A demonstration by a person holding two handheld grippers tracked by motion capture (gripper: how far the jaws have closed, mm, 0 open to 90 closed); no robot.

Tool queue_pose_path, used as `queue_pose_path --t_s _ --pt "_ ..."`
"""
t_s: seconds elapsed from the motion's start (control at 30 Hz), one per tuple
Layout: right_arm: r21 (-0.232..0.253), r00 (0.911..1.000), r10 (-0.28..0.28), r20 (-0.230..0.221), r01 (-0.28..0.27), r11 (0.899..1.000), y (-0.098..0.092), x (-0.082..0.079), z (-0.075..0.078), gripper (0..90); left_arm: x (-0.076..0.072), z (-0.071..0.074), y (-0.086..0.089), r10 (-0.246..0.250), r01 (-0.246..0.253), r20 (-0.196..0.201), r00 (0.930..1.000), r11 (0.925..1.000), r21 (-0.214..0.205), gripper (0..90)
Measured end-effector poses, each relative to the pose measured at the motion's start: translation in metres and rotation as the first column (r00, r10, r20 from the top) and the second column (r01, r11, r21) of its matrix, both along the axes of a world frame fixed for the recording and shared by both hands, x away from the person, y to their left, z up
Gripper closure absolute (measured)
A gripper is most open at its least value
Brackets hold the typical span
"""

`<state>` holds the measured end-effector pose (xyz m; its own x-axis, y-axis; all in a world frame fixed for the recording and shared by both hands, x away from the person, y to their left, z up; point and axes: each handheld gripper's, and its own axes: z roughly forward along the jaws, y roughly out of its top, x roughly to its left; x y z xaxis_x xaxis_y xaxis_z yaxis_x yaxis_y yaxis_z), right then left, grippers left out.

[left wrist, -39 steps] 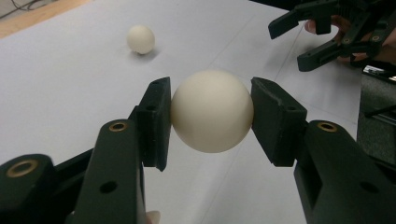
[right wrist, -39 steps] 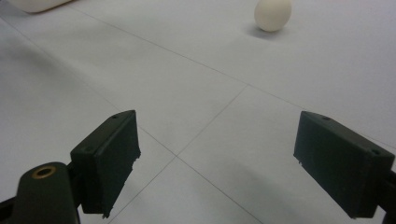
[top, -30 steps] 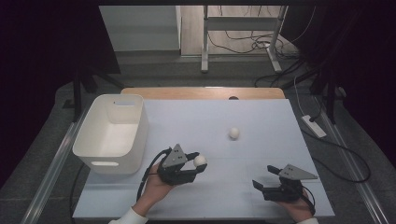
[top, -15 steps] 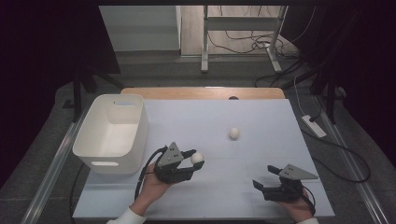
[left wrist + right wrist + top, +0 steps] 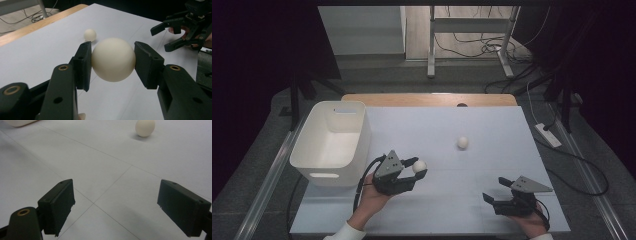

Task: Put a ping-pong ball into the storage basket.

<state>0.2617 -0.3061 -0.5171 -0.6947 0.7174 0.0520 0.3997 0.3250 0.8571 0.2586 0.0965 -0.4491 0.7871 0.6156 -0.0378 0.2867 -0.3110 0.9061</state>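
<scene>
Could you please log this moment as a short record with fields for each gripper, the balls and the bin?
left gripper: shut on a white ball, pads pressing both its sides, held off the table
right gripper: open, nothing between its jaws, low at the table's near right
second white ball: loose on the table, apart from both grippers
white bin: at the table's left edge, beside the left gripper, nothing visible inside
table: white top with a wooden far edge
</scene>
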Motion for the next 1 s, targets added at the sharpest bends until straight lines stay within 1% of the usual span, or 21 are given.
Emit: queue_pose_path --t_s 0.5,0.77,1.0 --pt "-0.001 1.0 -0.001 0.001 0.001 1.0 0.0 0.0 0.0 14.0 0.001 0.005 0.01 0.029 -0.029 0.015 0.9995 0.9994 -0.021 51.0" --pt "-0.001 1.0 -0.001 0.001 0.001 1.0 0.0 0.0 0.0 14.0 0.001 0.006 0.014 0.034 -0.034 0.012 0.9993 0.9989 -0.033 51.0" --pt "-0.001 1.0 0.0 0.001 0.0 1.0 0.0 0.0 0.0 14.0 0.0 0.009 0.019 0.046 -0.045 0.024 0.9987 0.9982 -0.04 50.9"
